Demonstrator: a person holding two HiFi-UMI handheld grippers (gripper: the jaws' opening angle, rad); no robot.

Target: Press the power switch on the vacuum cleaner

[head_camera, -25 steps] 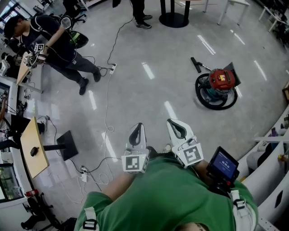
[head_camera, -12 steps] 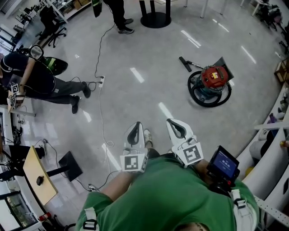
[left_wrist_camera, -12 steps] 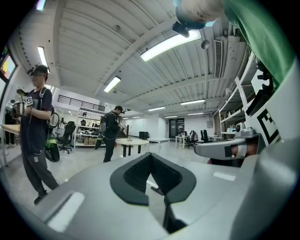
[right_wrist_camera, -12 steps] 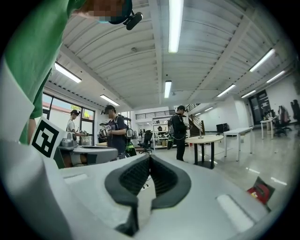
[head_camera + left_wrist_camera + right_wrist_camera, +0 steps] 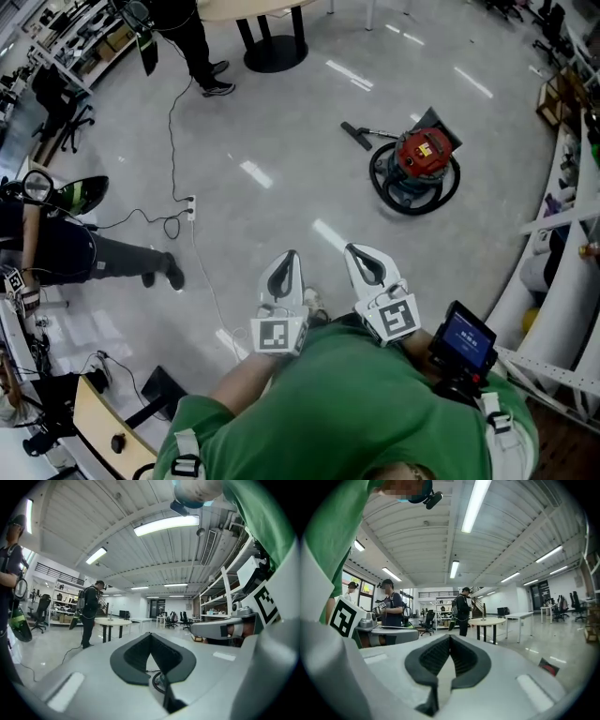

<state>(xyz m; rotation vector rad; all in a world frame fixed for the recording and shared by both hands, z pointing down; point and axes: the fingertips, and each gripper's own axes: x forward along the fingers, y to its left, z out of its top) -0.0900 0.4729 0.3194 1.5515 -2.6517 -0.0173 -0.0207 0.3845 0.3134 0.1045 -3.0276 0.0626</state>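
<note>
The vacuum cleaner (image 5: 417, 164), a red-topped canister with a black hose coiled round it and its nozzle lying to the left, stands on the grey floor far ahead at the upper right. My left gripper (image 5: 283, 272) and right gripper (image 5: 367, 265) are held side by side close to my green-shirted chest, both well short of the vacuum. Each has its jaws closed tip to tip with nothing held. In the left gripper view the left gripper (image 5: 150, 634) points across the hall. The right gripper (image 5: 450, 637) points the same way, with a red patch (image 5: 548, 667) low at the right.
A person (image 5: 187, 37) stands by a round table base (image 5: 275, 53) at the top. A power strip with cable (image 5: 190, 206) lies on the floor at the left, near another person (image 5: 66, 253). White shelving (image 5: 562, 216) lines the right side. A small screen (image 5: 462, 339) sits on my right arm.
The head view has swung, so the vacuum cleaner now sits further left and higher in frame. The person at the left has shifted downward. Both grippers stay shut in the same place.
</note>
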